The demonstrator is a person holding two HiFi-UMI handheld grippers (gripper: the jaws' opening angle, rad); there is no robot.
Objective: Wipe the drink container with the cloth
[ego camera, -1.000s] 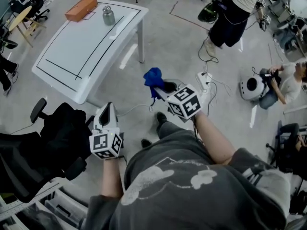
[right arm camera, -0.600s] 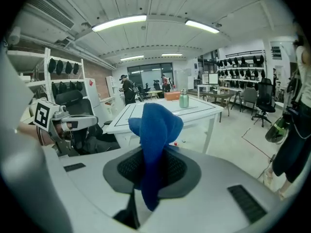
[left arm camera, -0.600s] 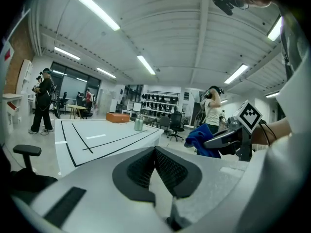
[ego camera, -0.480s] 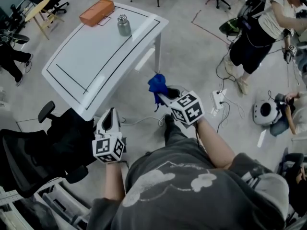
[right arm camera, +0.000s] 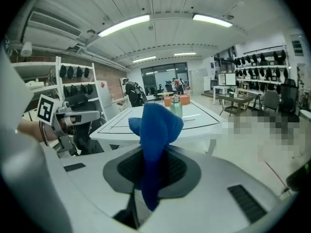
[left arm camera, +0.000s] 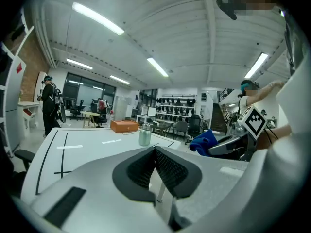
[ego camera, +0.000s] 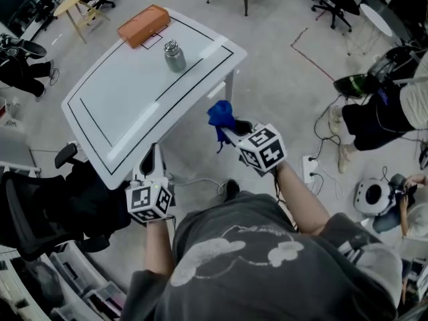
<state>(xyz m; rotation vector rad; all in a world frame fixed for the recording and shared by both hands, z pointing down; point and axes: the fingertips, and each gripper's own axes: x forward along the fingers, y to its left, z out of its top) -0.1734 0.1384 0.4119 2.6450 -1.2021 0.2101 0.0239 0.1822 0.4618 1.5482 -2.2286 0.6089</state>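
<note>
The drink container, a small metal bottle [ego camera: 174,56] [left arm camera: 145,135] [right arm camera: 176,106], stands upright on the white table [ego camera: 127,105] near its far end. My right gripper [ego camera: 231,129] [right arm camera: 153,166] is shut on a blue cloth [ego camera: 219,116] [right arm camera: 154,130] that bunches up above the jaws; it hangs over the floor just off the table's right edge. At the table's near corner my left gripper [ego camera: 152,160] [left arm camera: 155,152] is shut with nothing in it. In the left gripper view the cloth [left arm camera: 204,141] shows at the right. Both grippers are well short of the bottle.
An orange box [ego camera: 143,25] lies at the table's far end behind the bottle. A black office chair [ego camera: 47,209] stands at my left. On the floor to the right are a power strip [ego camera: 311,169], cables and a round white device [ego camera: 371,196]. People stand around the room.
Both grippers have moved forward toward the table, which now sits closer in the head view. The left one has reached the near corner. The cloth stays in the right gripper.
</note>
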